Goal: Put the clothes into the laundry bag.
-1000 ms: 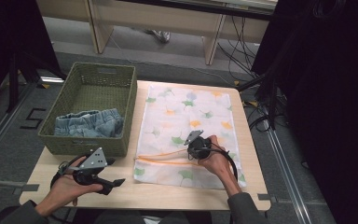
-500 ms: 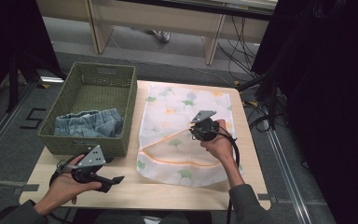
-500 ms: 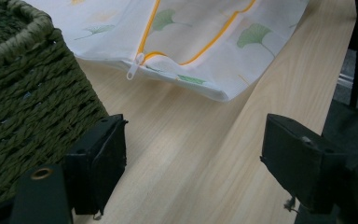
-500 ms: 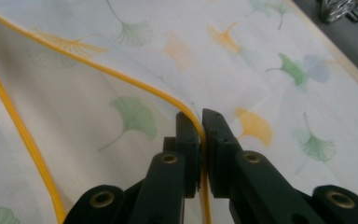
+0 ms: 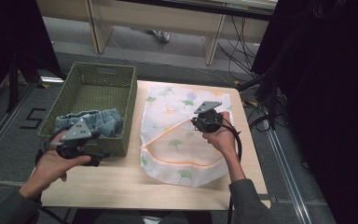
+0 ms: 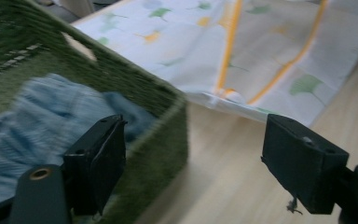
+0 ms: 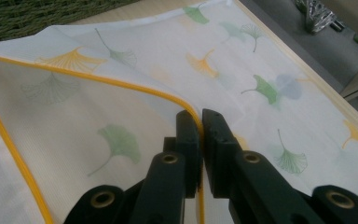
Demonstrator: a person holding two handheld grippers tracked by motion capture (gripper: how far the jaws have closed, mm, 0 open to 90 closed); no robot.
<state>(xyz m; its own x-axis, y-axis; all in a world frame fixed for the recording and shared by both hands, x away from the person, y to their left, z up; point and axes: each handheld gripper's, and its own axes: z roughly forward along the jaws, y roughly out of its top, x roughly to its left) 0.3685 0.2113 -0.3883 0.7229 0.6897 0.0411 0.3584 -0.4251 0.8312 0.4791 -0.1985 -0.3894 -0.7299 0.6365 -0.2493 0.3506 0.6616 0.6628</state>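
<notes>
A white mesh laundry bag (image 5: 182, 140) printed with green and orange leaves lies on the wooden table, its orange-zippered mouth (image 5: 177, 161) pulled open. My right gripper (image 5: 204, 122) is shut on the bag's upper zipper edge (image 7: 193, 116) and holds it lifted above the lower layer. Blue denim clothes (image 5: 91, 122) lie in the green wicker basket (image 5: 116, 79) at the left. Just in front of the basket's near corner (image 6: 168, 121) my left gripper (image 5: 91, 156) hovers, jaws wide open and empty, with the denim (image 6: 32, 121) showing behind its left jaw.
The table's bare wood (image 5: 116, 186) runs along the near edge. Cables (image 5: 261, 107) hang off the table's right side. A pale bench (image 5: 168, 18) stands on the floor behind the table.
My right gripper has lifted the bag's top zipper edge up and away, opening the mouth wider. My left gripper has risen and moved toward the basket's front.
</notes>
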